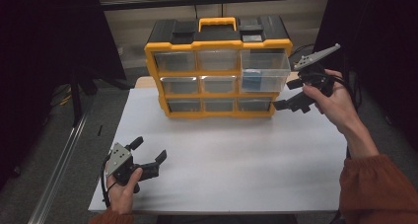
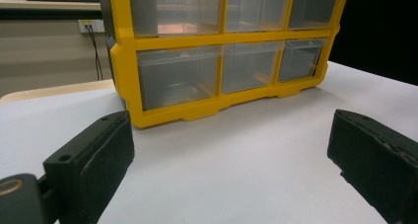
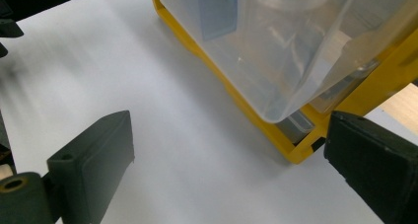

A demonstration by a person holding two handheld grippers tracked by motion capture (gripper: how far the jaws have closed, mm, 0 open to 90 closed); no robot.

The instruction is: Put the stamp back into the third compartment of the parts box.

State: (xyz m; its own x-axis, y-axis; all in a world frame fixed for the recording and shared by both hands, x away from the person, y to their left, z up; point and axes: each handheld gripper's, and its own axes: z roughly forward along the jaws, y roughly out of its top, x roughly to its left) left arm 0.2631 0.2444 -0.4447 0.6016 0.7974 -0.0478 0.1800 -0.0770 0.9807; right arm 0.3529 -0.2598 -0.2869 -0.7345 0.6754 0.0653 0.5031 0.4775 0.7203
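A yellow and black drawer cabinet (image 1: 217, 73) stands at the far middle of the white table, with three rows of clear drawers. Its top right drawer (image 1: 264, 66) is pulled out and holds a blue object (image 1: 254, 80). My right gripper (image 1: 285, 94) hovers open just right of the cabinet, beside the lower drawers, nothing between its jaws. In the right gripper view the pulled-out drawer (image 3: 276, 46) and the blue object (image 3: 217, 12) hang above the open gripper (image 3: 229, 160). My left gripper (image 1: 149, 149) rests open near the table's front left, facing the cabinet (image 2: 222, 36) from a distance.
The white table top (image 1: 231, 160) spreads wide between the cabinet and the front edge. A metal rail (image 1: 64, 150) runs along the floor at the left. Dark curtains stand on both sides. A wall socket (image 2: 91, 25) sits behind the table.
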